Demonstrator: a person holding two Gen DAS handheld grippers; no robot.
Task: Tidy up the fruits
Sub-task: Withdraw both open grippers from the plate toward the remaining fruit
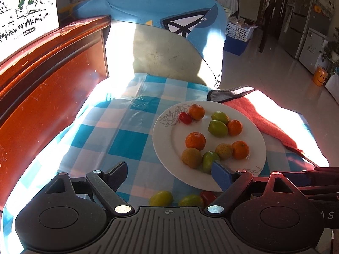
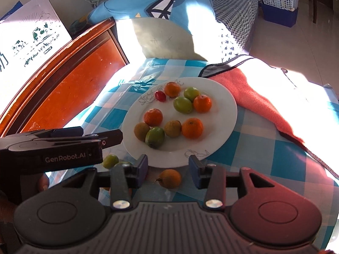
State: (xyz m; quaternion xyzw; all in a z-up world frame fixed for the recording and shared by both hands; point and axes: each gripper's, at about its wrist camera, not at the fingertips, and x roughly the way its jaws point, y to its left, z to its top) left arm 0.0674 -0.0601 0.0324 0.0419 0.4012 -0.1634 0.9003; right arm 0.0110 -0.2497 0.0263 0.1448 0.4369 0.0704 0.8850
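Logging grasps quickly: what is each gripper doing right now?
Left gripper: open, holding nothing.
Right gripper: open, holding nothing, brown fruit lying between its fingers.

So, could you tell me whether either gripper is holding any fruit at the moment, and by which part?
Nothing is held. The left gripper and right gripper both have open jaws with no fruit between them; a brown fruit lies on the cloth below the right one.

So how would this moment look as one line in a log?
left gripper: open, empty | right gripper: open over brown fruit | plate: ten fruits
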